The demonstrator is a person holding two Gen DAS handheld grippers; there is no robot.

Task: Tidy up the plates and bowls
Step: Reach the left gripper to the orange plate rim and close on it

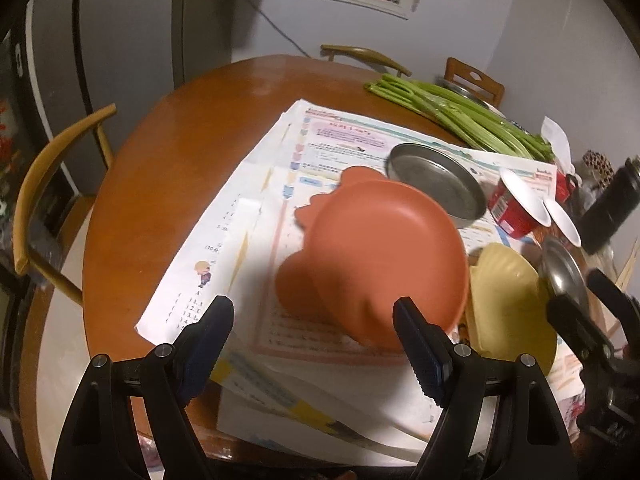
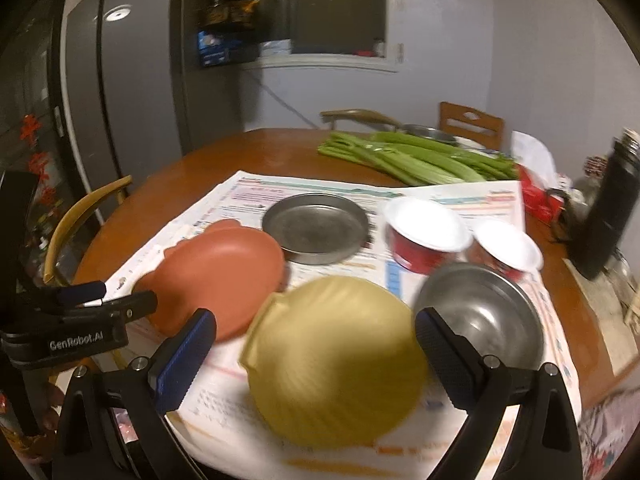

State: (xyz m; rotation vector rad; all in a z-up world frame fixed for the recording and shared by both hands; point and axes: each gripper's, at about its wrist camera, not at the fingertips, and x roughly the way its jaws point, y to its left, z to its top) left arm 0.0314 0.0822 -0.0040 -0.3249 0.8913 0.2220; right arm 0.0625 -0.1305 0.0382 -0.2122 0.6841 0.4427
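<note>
Both grippers' fingers spread wide, empty: left gripper [image 1: 314, 344] near orange plate [image 1: 384, 256], right gripper [image 2: 316, 344] over yellow plate [image 2: 336, 360], both plates on paper. Suggest gripping each at its near rim, lifting level.

both wrist cams low, facing table [image 1: 168, 152], shared dishes

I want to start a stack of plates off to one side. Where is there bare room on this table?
Bare wood lies on the round table's left and far side, between the printed sheets and the chairs. The sheets' left half is also free. The right is crowded: orange plate, yellow shell plate, steel dish, steel bowl, red cups, celery.
</note>
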